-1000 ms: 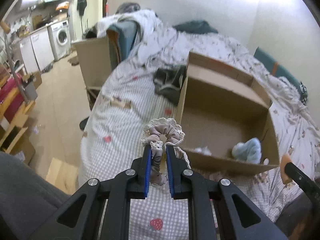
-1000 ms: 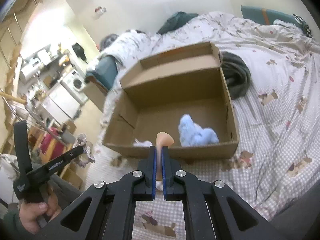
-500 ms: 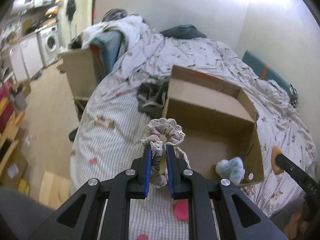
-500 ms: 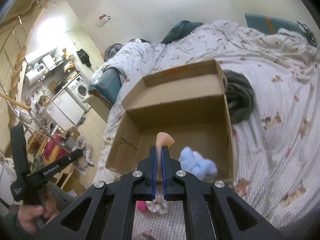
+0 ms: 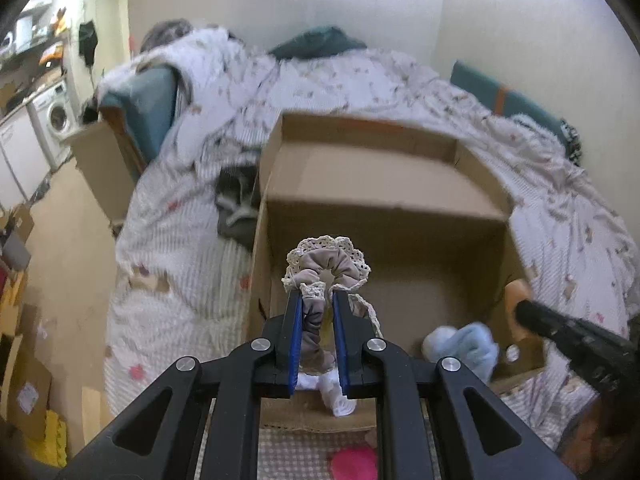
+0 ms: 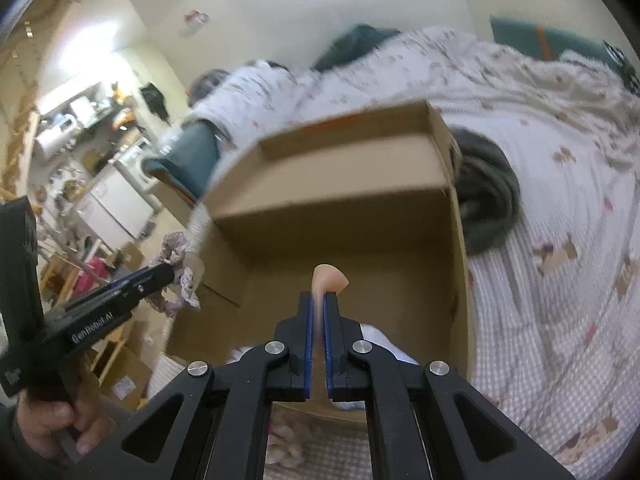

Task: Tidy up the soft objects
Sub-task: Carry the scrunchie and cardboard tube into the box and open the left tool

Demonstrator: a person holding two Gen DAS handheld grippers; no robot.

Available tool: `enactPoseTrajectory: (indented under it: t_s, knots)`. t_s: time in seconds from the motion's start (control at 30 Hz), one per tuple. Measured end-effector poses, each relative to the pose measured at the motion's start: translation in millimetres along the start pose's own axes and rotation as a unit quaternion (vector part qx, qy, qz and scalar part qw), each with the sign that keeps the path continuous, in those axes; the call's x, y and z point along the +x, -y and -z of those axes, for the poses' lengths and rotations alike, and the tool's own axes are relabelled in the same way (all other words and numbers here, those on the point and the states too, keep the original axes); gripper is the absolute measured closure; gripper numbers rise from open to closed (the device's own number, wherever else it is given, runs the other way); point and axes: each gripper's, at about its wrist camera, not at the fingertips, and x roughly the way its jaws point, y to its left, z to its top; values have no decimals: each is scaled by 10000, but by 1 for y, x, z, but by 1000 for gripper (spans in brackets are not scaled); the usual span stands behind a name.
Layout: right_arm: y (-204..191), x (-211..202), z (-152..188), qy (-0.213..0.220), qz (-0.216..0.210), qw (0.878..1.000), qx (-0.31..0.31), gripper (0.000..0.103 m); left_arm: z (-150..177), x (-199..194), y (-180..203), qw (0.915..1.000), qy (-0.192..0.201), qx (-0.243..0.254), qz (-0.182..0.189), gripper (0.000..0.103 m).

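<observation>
The scrunchie [image 5: 326, 266], a taupe gathered ring edged in cream lace, sat clamped between the blue pads of the left gripper [image 5: 316, 300], its loop standing up past the fingertips above the open cardboard box [image 5: 384, 216]. The peach sponge [image 6: 326, 278], thin and curved at its tip, was pinched in the right gripper [image 6: 319, 300], whose jaws were pressed nearly together on it, also over the box's interior. Inside the box lay a light blue soft piece [image 5: 466, 344] near the front wall and something white [image 5: 332, 390] just under the left gripper. A dark garment [image 6: 486, 196] lay on the checked bedspread [image 6: 560, 320], touching the box's side.

A second before, both grippers had hung short of the box's near wall, over the bedspread; now both were over the box, and each grip was unchanged. A hand [image 6: 52, 426] held the left gripper's handle.
</observation>
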Motion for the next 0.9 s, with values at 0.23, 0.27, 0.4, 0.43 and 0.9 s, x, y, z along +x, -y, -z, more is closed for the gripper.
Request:
enactPoseTrajectory:
  t_s: [0.23, 0.27, 0.4, 0.43, 0.9]
  knots:
    - [1, 7, 4, -89, -11, 10000, 23, 97, 8, 14, -1, 10000, -78, 14, -55, 90]
    - [1, 7, 5, -97, -27, 9999, 26, 97, 9, 15, -2, 9999, -90, 11, -82, 90]
    - [-4, 12, 6, -130, -31, 9999, -41, 97, 12, 20, -5, 9999, -150, -27, -52, 90]
    - [-4, 13, 7, -149, -25, 9999, -53, 97, 12, 20, -4, 9999, -127, -11, 10, 90]
    - [-2, 26, 11, -384, 209, 9990, -90, 96, 20, 33, 4, 9989, -372, 268, 53, 89]
